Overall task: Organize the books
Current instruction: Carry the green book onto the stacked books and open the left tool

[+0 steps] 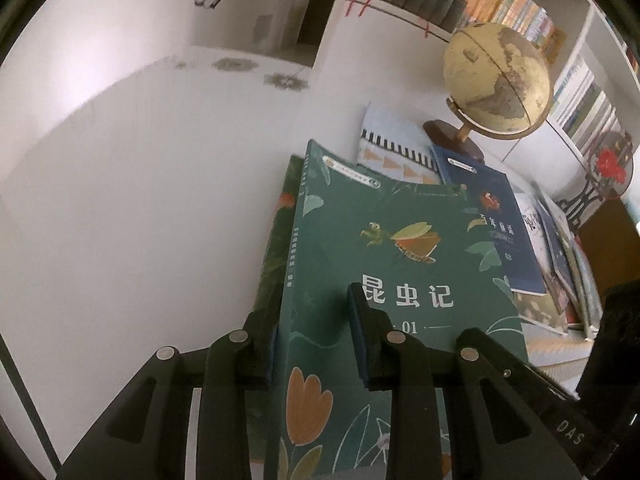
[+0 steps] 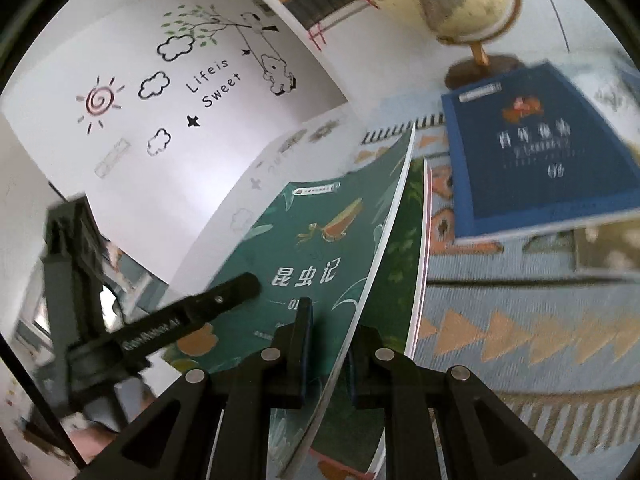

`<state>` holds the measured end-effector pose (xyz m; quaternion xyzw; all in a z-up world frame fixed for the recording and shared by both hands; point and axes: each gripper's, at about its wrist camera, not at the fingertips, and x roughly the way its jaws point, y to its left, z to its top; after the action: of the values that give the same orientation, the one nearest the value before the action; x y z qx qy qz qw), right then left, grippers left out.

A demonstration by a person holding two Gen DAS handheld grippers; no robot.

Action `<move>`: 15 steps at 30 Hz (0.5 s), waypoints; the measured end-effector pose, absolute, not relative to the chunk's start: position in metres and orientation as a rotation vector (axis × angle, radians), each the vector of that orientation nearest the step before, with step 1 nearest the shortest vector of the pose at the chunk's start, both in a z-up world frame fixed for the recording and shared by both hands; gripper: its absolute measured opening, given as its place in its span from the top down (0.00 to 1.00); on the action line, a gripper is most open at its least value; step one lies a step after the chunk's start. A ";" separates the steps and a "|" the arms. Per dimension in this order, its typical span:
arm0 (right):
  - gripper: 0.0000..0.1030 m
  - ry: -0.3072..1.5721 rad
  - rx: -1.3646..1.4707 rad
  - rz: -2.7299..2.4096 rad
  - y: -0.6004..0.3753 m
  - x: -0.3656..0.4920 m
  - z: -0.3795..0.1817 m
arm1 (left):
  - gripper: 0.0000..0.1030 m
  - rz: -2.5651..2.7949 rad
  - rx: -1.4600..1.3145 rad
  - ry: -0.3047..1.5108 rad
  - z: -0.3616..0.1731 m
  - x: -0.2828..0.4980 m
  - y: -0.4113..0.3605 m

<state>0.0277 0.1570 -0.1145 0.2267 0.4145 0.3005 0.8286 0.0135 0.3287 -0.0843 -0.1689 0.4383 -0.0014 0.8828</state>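
The green book [image 1: 384, 264] reads "昆虫记" and "01", the wall sticker [image 2: 214, 82] "Life is Sweet".

Both views are dim and cool, with strong fisheye bending and black corners. A soft bright patch glares on the white wall [image 1: 120, 152]. The left view is fairly sharp; the right view smears at its right side, blurring the blue book [image 2: 536, 152] and rug [image 2: 520, 320].

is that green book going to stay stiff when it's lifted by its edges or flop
Probably floppy: the green book is a thin paperback, and its cover already bows between the left tool and right tool. It looks light. The glossy cover might slip if the grip loosens.
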 end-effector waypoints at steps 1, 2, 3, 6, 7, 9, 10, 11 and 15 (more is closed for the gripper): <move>0.87 0.884 0.464 0.631 0.159 0.027 -0.116 | 0.74 -0.007 -0.371 0.920 -0.087 0.014 0.332; 0.87 0.888 0.448 0.623 0.161 0.027 -0.118 | 0.74 -0.005 -0.373 0.919 -0.088 0.014 0.333; 0.87 0.889 0.451 0.623 0.161 0.027 -0.120 | 0.74 -0.002 -0.366 0.915 -0.087 0.013 0.333; 0.87 0.890 0.452 0.629 0.161 0.027 -0.119 | 0.73 0.010 -0.342 0.911 -0.086 0.013 0.330; 0.87 0.890 0.450 0.628 0.162 0.028 -0.120 | 0.73 0.012 -0.339 0.910 -0.086 0.013 0.329; 0.87 0.888 0.448 0.631 0.162 0.028 -0.121 | 0.72 0.018 -0.339 0.909 -0.086 0.013 0.330; 0.86 0.888 0.445 0.633 0.162 0.029 -0.121 | 0.72 0.021 -0.340 0.909 -0.086 0.012 0.331; 0.86 0.888 0.444 0.633 0.163 0.030 -0.121 | 0.72 0.026 -0.337 0.908 -0.086 0.012 0.332; 0.81 0.879 0.447 0.635 0.164 0.029 -0.122 | 0.70 0.093 -0.292 0.902 -0.087 0.011 0.331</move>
<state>0.0294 0.1641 -0.1219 0.2107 0.4148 0.2994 0.8330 0.0115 0.3313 -0.0869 -0.1405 0.4342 0.0448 0.8886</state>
